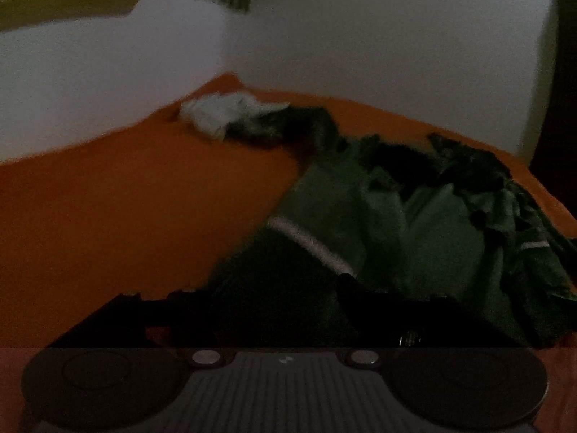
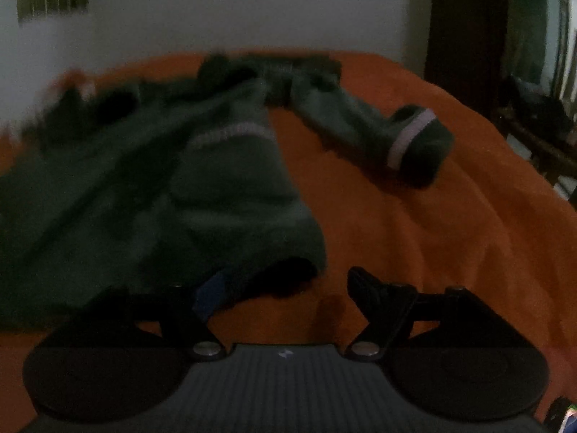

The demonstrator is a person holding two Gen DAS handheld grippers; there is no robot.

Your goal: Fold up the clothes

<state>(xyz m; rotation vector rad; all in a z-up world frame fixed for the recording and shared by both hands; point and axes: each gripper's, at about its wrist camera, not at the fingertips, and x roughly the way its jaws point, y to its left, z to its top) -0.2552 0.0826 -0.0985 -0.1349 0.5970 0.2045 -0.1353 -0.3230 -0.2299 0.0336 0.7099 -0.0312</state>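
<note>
Both claws tilt down over the orange bed (image 2: pixel 432 216); right claw (image 2: pixel 281 288) stands wide, near hem of the green garment (image 2: pixel 223 180) between its fingers; left claw (image 1: pixel 274 299) too dark to judge, garment's hem at it.

Dim room, white walls (image 1: pixel 360 36), orange bedspread (image 1: pixel 108 198)

No text, label, brand or number can be read anywhere in these dim, blurred views.

An orange-covered bed (image 2: pixel 450 216) carries green trousers (image 2: pixel 216 166) spread ahead and left of the right gripper (image 2: pixel 281 288), with crumpled white cloth (image 1: pixel 220 110) far beyond.
</note>
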